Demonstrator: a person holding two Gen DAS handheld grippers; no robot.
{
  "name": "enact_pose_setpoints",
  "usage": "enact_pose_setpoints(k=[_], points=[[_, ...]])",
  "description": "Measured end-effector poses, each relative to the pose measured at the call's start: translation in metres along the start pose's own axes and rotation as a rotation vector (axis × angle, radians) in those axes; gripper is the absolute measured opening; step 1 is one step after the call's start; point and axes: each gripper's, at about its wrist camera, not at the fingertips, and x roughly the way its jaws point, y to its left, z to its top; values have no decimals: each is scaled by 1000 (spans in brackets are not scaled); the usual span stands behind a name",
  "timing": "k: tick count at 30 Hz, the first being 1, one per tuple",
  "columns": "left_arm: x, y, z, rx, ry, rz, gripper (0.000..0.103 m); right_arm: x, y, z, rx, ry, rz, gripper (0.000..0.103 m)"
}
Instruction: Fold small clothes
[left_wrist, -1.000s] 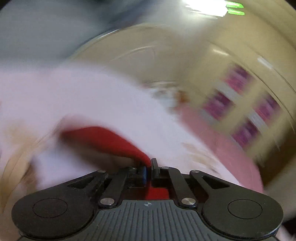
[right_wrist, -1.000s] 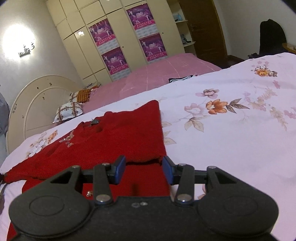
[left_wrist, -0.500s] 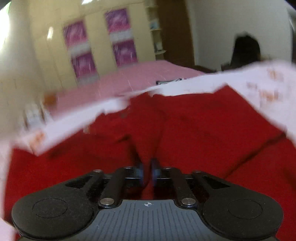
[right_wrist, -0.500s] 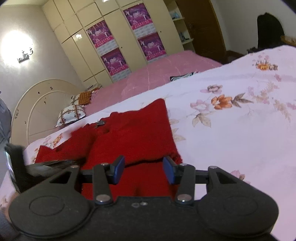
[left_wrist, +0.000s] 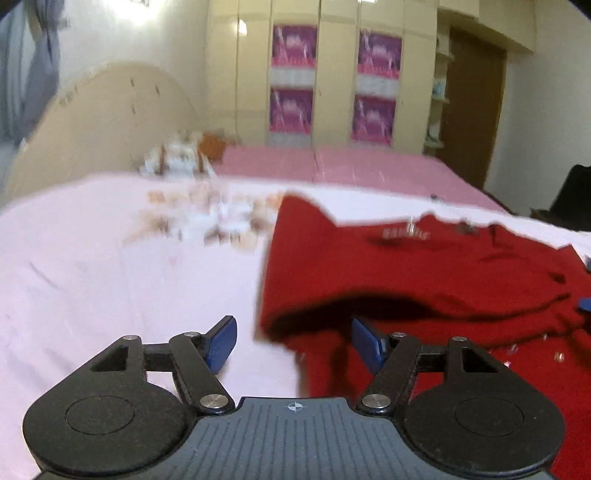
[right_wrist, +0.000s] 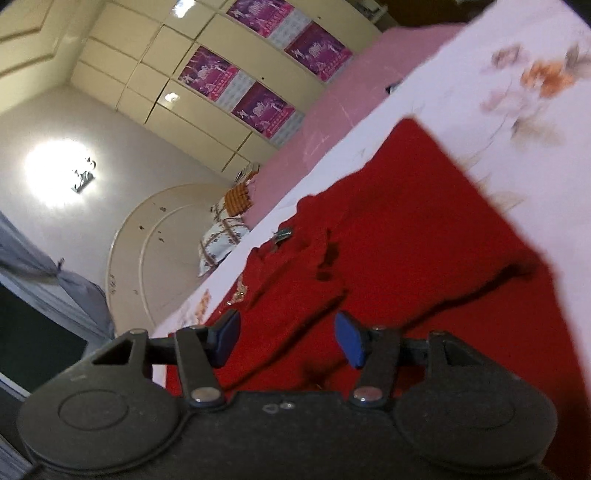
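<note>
Red sweater (left_wrist: 424, 269) lies folded on pale floral bedsheet (left_wrist: 110, 266). Left gripper (left_wrist: 293, 341) above sweater's near left corner, jaws opening, wide, pads clear of cloth. Right gripper (right_wrist: 286, 341) tilted, over sweater (right_wrist: 406, 240), jaws opening, nothing pinched.

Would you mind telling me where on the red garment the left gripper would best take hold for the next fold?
Probably the near left corner of the red garment, where the folded layer's edge lifts slightly off the pale floral sheet. Come in low from the sheet side, since that edge is free and faces the left gripper, whose jaws are opening with nothing clamped between them.
</note>
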Motion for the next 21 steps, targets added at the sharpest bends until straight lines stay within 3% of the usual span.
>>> enact_pose_setpoints(k=[2,5,6,7,9,10,11,13,15,20,21], points=[[11,8,-4,-31,25,-14,68,20,-3,2,43,22,-24,51],[21,19,0,-55,29,-23,63,36,1,2,18,3,-79,31],[23,15,-1,-38,22,-30,46,38,4,3,-8,-4,-116,10],[26,9,1,-16,21,-48,35,39,8,4,-37,-6,-146,5],[21,1,-3,38,12,-74,29,33,16,4,-114,-32,-190,5],[19,-3,-2,65,1,-86,17,24,22,4,-152,-58,-196,5],[19,-6,-2,83,0,-87,13,12,27,4,-188,-89,-197,5],[15,-10,-4,97,-6,-87,12,-14,34,1,-266,-143,-204,5],[12,-13,-7,108,2,-82,12,-25,30,-1,-311,-143,-238,5],[13,-21,-8,138,-5,-71,12,-18,3,3,-246,-85,-292,7],[14,-24,-8,166,1,-59,12,-19,1,3,-233,-89,-290,15]])
